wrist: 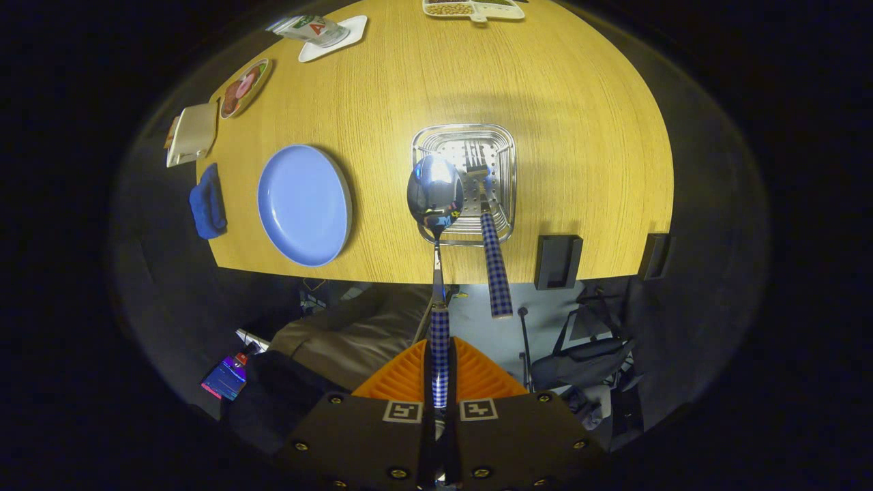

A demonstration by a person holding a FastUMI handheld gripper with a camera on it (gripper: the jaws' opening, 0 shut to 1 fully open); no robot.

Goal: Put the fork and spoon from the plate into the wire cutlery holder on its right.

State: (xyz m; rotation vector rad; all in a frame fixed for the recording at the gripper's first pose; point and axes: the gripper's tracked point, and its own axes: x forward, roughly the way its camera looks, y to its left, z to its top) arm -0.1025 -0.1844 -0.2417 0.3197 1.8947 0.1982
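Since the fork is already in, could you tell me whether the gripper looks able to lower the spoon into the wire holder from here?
Probably yes: the gripper, shut on the spoon, holds its bowl over the wire holder, beside the standing fork.

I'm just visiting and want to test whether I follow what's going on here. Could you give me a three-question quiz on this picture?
1. True or false: the fork already stands in the holder.
2. What is the claw shut on?
A. the fork
B. the spoon
C. the plate
3. Fill in: the blue plate now has ____ lying on it.

Key:
1. True. Its tines are down in the holder and its checked handle sticks out.
2. B. Both fingers press on the spoon's checked handle, with the bowl hanging over the holder.
3. Nothing.
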